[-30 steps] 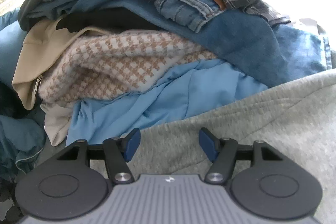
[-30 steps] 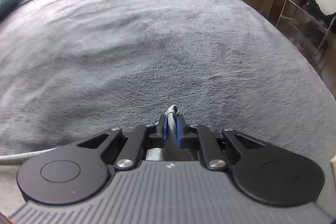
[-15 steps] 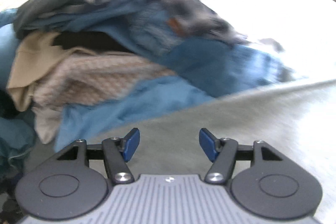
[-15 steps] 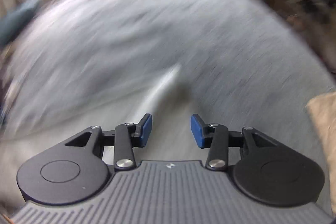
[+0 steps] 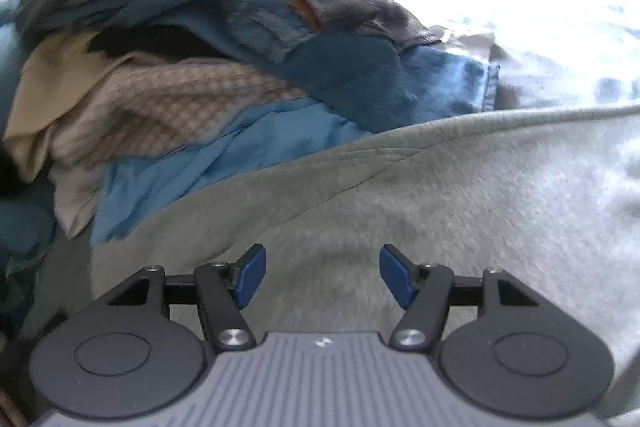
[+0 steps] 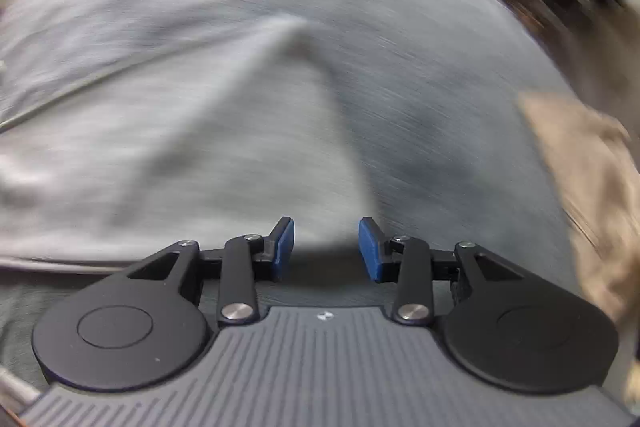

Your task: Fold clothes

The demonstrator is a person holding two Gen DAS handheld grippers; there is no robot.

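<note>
Over the fleecy grey garment (image 5: 400,195), left gripper (image 5: 322,277) fingers wide and empty, right gripper (image 6: 326,249) fingers narrowing on nothing; rumpled denim-and-knit pile (image 5: 208,67) beyond.

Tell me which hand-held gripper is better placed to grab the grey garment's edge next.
Left, probably. The left hand-held gripper hangs open over the grey garment, its edge just ahead. The right hand-held gripper, jaws closing on nothing, sees only blur.
</note>
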